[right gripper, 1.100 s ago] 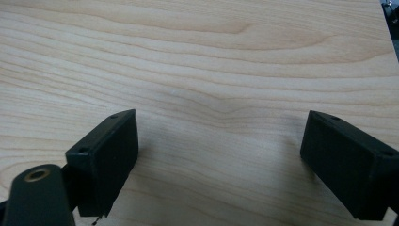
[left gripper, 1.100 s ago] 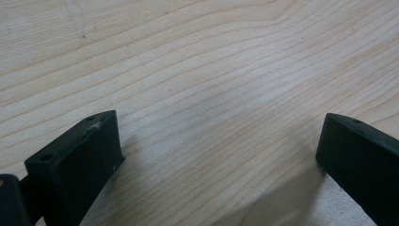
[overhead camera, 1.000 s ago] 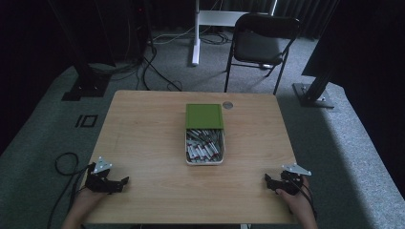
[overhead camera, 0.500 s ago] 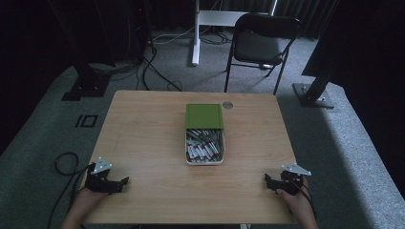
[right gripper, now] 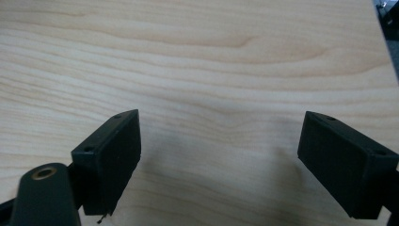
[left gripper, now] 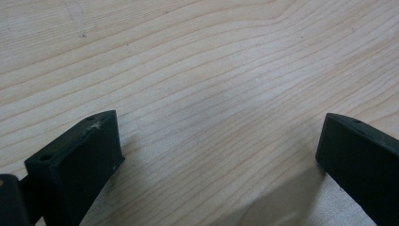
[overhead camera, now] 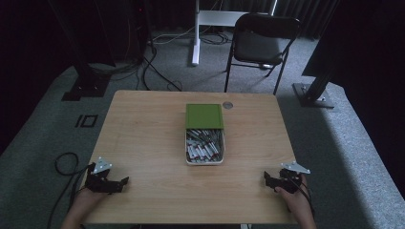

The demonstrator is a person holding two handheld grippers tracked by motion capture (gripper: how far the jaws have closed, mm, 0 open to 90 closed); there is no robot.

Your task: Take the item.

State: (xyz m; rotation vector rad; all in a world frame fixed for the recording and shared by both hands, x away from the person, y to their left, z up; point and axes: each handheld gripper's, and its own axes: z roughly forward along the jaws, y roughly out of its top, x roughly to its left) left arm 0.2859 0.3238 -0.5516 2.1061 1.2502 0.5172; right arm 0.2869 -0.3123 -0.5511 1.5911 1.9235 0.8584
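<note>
Two claws rest at the near edge of my light wooden table (overhead camera: 143,133), well apart from each other. My left gripper (overhead camera: 125,182) has its black jaws spread wide over bare wood grain, and so does my right gripper (overhead camera: 266,179). The white rectangular tray of small silvery pieces (overhead camera: 205,146), its flat green lid (overhead camera: 204,116) slid back over its far end, lies between them and well ahead, touching neither.

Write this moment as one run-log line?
left gripper: open, empty | right gripper: open, empty | white tray of metal pieces, green lid: untouched, mid-table
</note>
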